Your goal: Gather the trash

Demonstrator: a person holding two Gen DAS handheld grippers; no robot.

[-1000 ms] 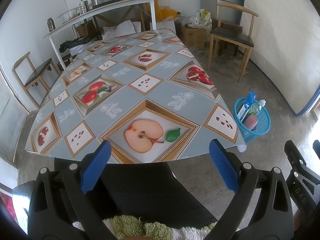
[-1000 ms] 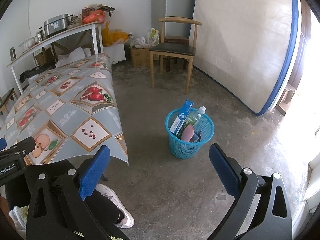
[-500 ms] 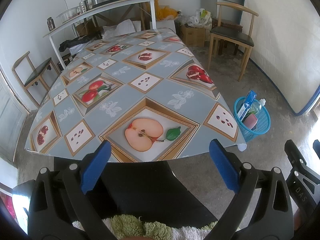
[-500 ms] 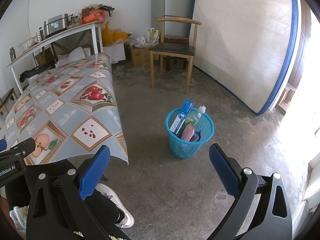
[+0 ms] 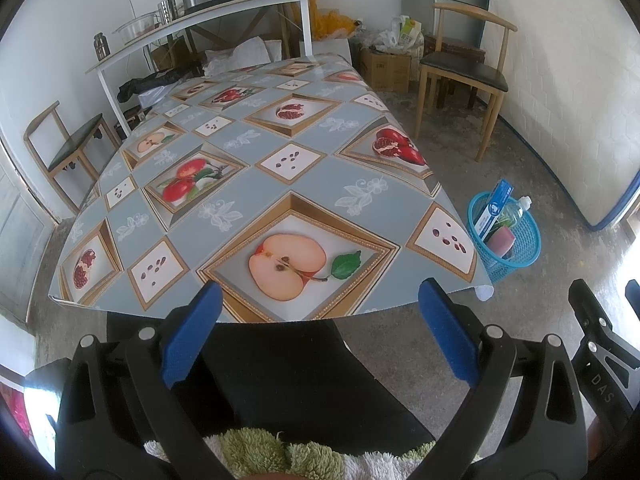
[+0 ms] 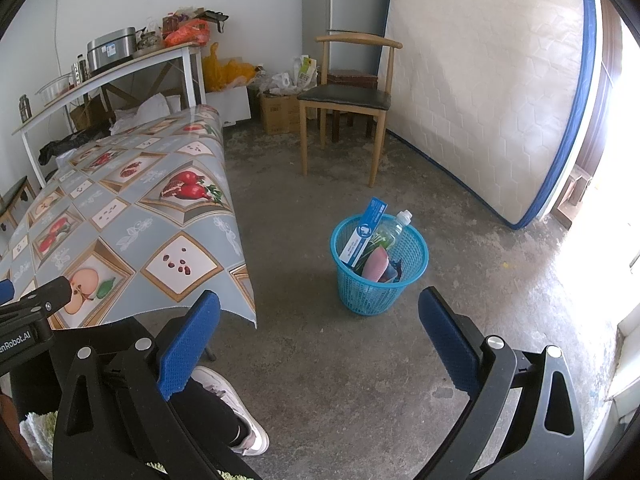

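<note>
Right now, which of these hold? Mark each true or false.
1. The blue basket stands on the floor beside the table. True.
2. The basket is empty. False: it holds a blue-and-white box, a plastic bottle and other items.
3. The right gripper holds a bottle. False: its fingers are apart with nothing between.
4. The left gripper is open. True.
5. A mattress leans against the wall. True.

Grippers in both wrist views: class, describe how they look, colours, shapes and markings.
Both match. The left gripper and right gripper have black plastic frames with triangular cut-outs and silver screws. Their fingers carry textured blue rectangular pads. White lettering marks the side of each frame. No cables show.
</note>
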